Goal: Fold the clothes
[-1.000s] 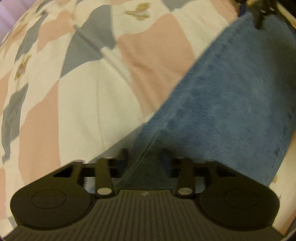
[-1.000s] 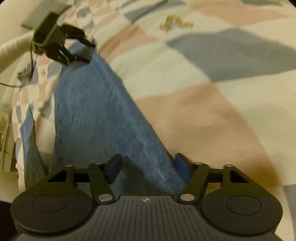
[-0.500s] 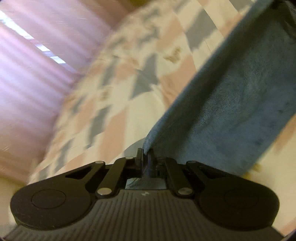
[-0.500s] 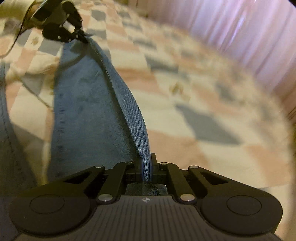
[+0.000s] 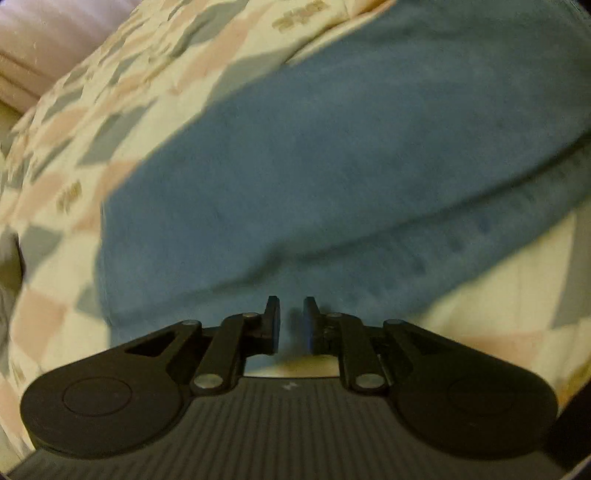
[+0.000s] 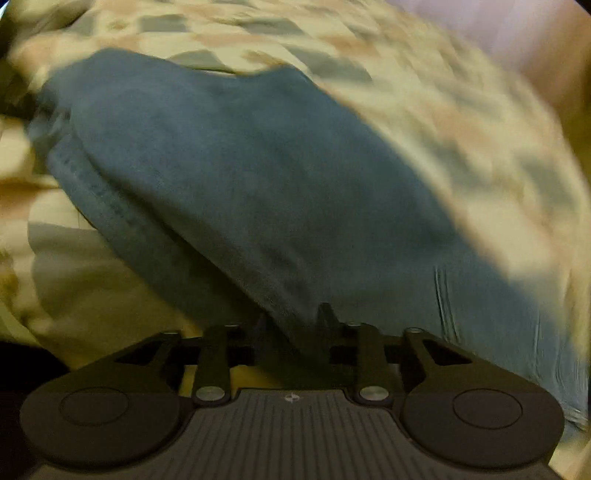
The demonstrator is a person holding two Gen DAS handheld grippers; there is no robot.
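The blue jeans (image 5: 314, 177) lie folded over on the patchwork bedspread (image 5: 74, 147), one layer on top of another. In the left wrist view my left gripper (image 5: 291, 317) is slightly open, a narrow gap between its fingers, empty, just above the jeans' near edge. In the right wrist view the jeans (image 6: 240, 177) fill the middle, blurred. My right gripper (image 6: 295, 321) is partly open with a fold of denim lying between its fingers; whether it pinches the fold I cannot tell.
The cream, pink and grey bedspread (image 6: 461, 129) spreads all around the jeans. Pale pink curtains (image 5: 48, 33) hang beyond the bed's far left side. Both views are motion-blurred.
Both grippers, shut on the lifted jeans edge half a second ago, have carried it over and down. The left has opened and let go; the right has opened partway. The jeans now lie doubled.
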